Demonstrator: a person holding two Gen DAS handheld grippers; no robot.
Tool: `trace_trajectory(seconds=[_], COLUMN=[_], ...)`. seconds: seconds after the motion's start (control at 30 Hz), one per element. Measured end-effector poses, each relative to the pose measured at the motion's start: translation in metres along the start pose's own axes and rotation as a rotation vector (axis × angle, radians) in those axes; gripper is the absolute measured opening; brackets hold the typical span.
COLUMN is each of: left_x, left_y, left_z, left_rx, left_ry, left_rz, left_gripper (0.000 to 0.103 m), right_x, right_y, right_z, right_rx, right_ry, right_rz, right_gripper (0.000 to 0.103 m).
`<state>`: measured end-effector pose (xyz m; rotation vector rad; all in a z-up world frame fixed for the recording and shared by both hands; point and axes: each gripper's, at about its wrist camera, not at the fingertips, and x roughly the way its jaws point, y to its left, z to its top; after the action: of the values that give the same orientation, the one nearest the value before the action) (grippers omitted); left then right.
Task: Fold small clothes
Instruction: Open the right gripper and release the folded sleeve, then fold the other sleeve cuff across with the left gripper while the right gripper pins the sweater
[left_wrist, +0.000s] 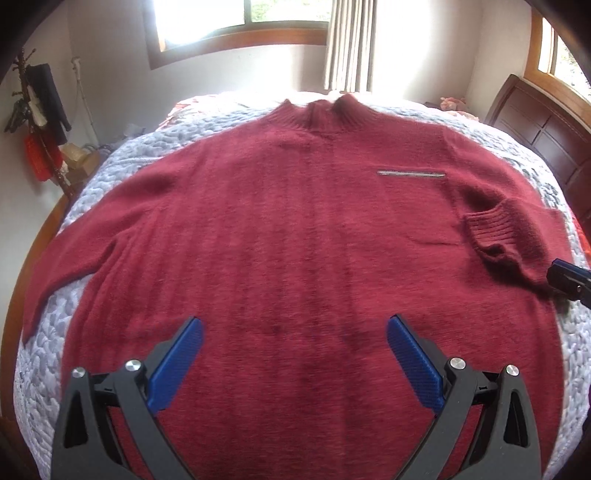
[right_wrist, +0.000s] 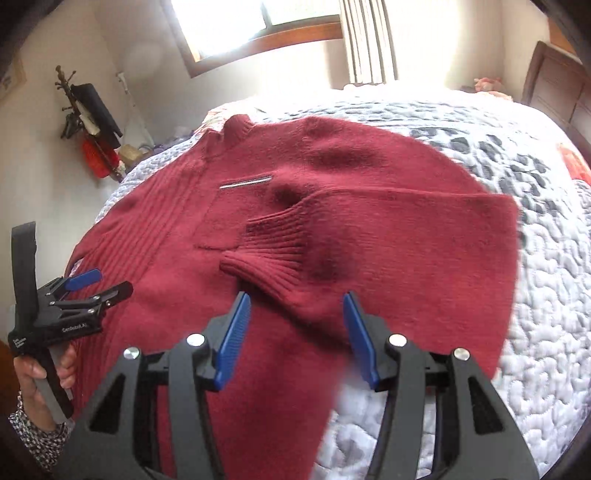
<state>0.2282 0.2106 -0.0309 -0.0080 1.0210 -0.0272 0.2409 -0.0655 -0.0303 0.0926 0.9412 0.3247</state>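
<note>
The red sweater (left_wrist: 280, 229) lies face up and spread flat on the quilted bed (left_wrist: 110, 173), collar toward the window and hem toward the person.

Going left to right: the left sleeve (left_wrist: 77, 247) stretches out straight, running down and away from the body toward the left edge of the bed, not yet folded. The left tool (left_wrist: 294, 334) hangs over the lower middle of the sweater with its blue pads spread wide and nothing between them; the left sleeve lies off to its left, with its cuff end nearer the hem.

Farther right, the right sleeve (right_wrist: 388, 229) is already folded in across the chest, its long axis running crosswise, with the ribbed cuff (right_wrist: 269, 247) resting just below the small zip pocket (right_wrist: 245, 182). The right tool (right_wrist: 297, 325) sits just short of that cuff, jaws spread and empty, the cuff lying straight ahead between the lines of its two fingers.

Judging by this, the unfolded left sleeve is the next piece to bring in, and the left tool is plainly the nearer one; it would need to travel leftward and take the sleeve near its cuff.
</note>
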Motion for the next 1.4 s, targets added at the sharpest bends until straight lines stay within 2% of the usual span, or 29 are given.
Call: trace_trajectory(seconds=[0.07, 0.2, 0.3, 0.4, 0.43, 0.5, 0.53, 0.57, 0.6, 0.67, 0.73, 0.87, 0.97, 1.13, 1.27, 1.4], left_x=[0.006, 0.029, 0.048, 0.068, 0.069, 0.071, 0.072, 0.073, 0.072, 0.066, 0.054, 0.026, 0.011, -0.002, -0.005, 0.008], left_y=[-0.026, -0.072, -0.094, -0.107, -0.111, -0.117, -0.118, -0.117, -0.115, -0.109, -0.096, -0.068, -0.037, 0.041, 0.093, 0.121], left_z=[0.011, 0.031, 0.043, 0.051, 0.053, 0.057, 0.06, 0.061, 0.062, 0.064, 0.066, 0.072, 0.078, 0.092, 0.09, 0.082], left_rx=[0.007, -0.005, -0.045, -0.078, -0.084, -0.084, -0.085, -0.092, -0.104, -0.129, -0.179, -0.224, -0.238, -0.304, -0.34, -0.352], left_ry=[0.036, 0.12, 0.169, 0.2, 0.194, 0.179, 0.178, 0.184, 0.184, 0.158, 0.118, 0.011, -0.055, -0.128, -0.15, -0.119], left_rz=[-0.092, -0.248, -0.292, -0.295, -0.292, -0.293, -0.296, -0.3, -0.311, -0.345, -0.423, -0.476, -0.414, -0.293, -0.193, -0.17], left_gripper=[0.099, 0.099, 0.099, 0.095, 0.089, 0.068, 0.047, 0.033, 0.028, 0.006, 0.006, 0.005, 0.005, 0.005, 0.005, 0.005], right_x=[-0.013, -0.03, -0.034, -0.037, -0.037, -0.037, -0.037, -0.037, -0.036, -0.035, -0.035, -0.035, -0.037, -0.033, -0.02, 0.004], right_y=[-0.014, -0.044, -0.056, -0.066, -0.069, -0.073, -0.075, -0.076, -0.077, -0.079, -0.08, -0.079, -0.076, -0.065, -0.055, -0.048], right_z=[-0.005, -0.018, -0.027, -0.034, -0.035, -0.039, -0.04, -0.041, -0.041, -0.041, -0.041, -0.037, -0.033, -0.024, -0.009, 0.012], right_rx=[0.02, 0.068, 0.076, 0.088, 0.093, 0.103, 0.104, 0.106, 0.109, 0.116, 0.124, 0.128, 0.134, 0.118, 0.122, 0.148], right_ry=[-0.016, -0.03, -0.04, -0.041, -0.042, -0.046, -0.048, -0.05, -0.051, -0.054, -0.056, -0.059, -0.067, -0.062, -0.044, -0.012], right_rz=[-0.051, -0.085, -0.12, -0.12, -0.124, -0.138, -0.146, -0.153, -0.156, -0.157, -0.157, -0.171, -0.162, -0.155, -0.112, -0.036], right_gripper=[0.052, 0.052, 0.052, 0.052, 0.052, 0.052, 0.052, 0.052, 0.052, 0.052, 0.052, 0.052, 0.052, 0.052, 0.054, 0.054])
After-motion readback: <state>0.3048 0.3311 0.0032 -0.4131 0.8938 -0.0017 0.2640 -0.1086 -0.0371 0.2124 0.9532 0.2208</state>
